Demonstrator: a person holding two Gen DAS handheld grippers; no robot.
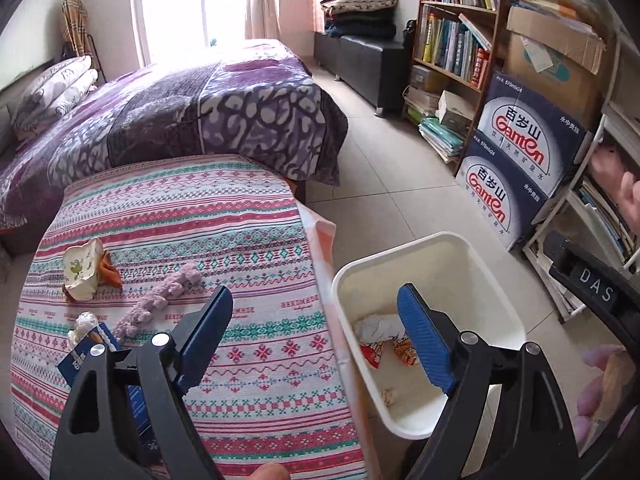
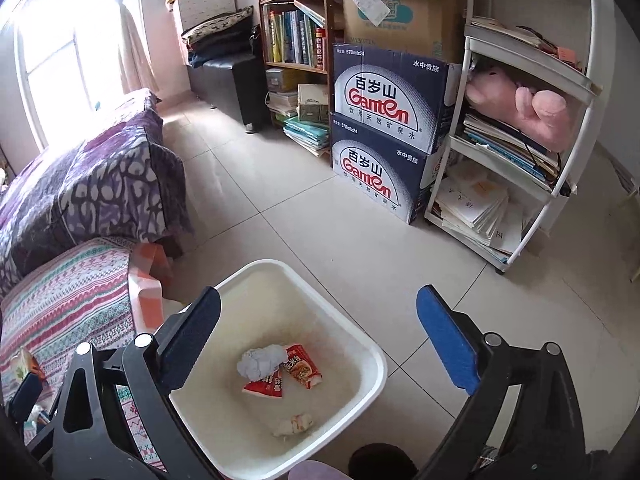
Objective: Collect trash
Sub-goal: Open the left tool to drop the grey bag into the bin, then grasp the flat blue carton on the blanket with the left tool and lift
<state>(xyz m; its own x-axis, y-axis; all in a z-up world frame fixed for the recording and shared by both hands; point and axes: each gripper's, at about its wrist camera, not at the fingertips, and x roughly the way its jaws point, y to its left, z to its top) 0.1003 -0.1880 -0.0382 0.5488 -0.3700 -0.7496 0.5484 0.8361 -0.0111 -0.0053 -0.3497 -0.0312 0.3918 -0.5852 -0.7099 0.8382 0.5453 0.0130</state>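
- Left wrist view shows the trash not yet collected on the striped cloth (image 1: 240, 216): a crumpled wrapper (image 1: 86, 268) near its left edge, a small white-and-blue scrap (image 1: 86, 326) nearer the camera by the same edge, and between them a knitted lilac strip (image 1: 160, 300) that may not be trash at all.
- Bin (image 1: 400, 256), white and open-topped, stands on the floor just beside the cloth's right edge; inside lie a white paper ball (image 2: 262, 360), red snack packets (image 2: 296, 372) and a small pale wad (image 2: 294, 426).
- Left gripper (image 1: 316, 316) is spread wide and holds nothing, one finger over the cloth, the other over the bin's rim.
- Right gripper (image 2: 320, 312) is likewise spread and empty, hanging above the bin's mouth.
- Judging by this, a drop looks finished and the next pick is due; I would swing the left gripper to the wrapper, come down with the fingers straddling its raised fold, and pinch the paper only, since the cloth could bunch up and be lifted with it.
- Carry it clear over the bin's rim before letting go, as light paper can drift.
- Around: a purple-patterned bed (image 1: 180, 120) beyond the cloth's far edge, tiled floor (image 2: 280, 200), bookshelf (image 1: 452, 40), stacked water cartons (image 2: 384, 128), and a white rack (image 2: 520, 128) holding a pink plush toy (image 2: 520, 108).
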